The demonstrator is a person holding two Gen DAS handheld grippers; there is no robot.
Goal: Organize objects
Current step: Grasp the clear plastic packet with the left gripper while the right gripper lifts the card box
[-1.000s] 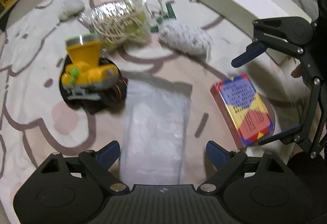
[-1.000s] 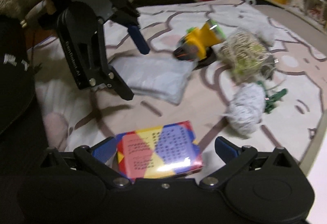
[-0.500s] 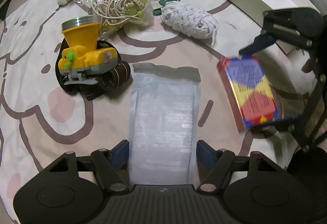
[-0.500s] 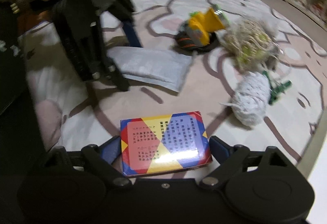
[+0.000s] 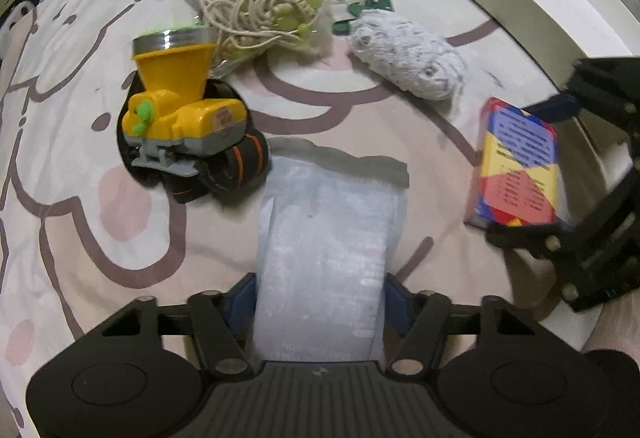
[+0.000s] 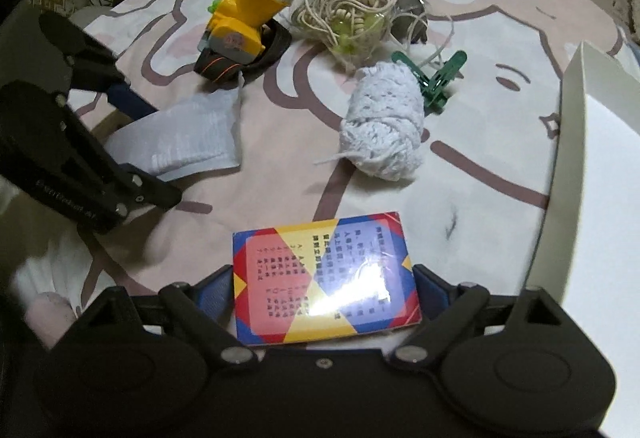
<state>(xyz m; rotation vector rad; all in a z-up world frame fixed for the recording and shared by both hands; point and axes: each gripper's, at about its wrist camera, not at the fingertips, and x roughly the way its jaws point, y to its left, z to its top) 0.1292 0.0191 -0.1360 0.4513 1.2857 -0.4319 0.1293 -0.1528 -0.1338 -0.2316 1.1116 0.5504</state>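
Jaws of left gripper (image 5: 320, 298) pinched the white packet (image 5: 328, 238) on the bedsheet (image 5: 80, 238); right gripper (image 6: 324, 290) clamped the coloured box (image 6: 320, 278). Lift both level toward white tray (image 6: 576, 158).

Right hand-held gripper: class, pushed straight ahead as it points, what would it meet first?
Probably the white yarn ball, beyond the colourful box gripped by the right hand-held gripper; depth is uncertain.

White packet (image 5: 324, 254), colourful box (image 6: 324, 282) flat
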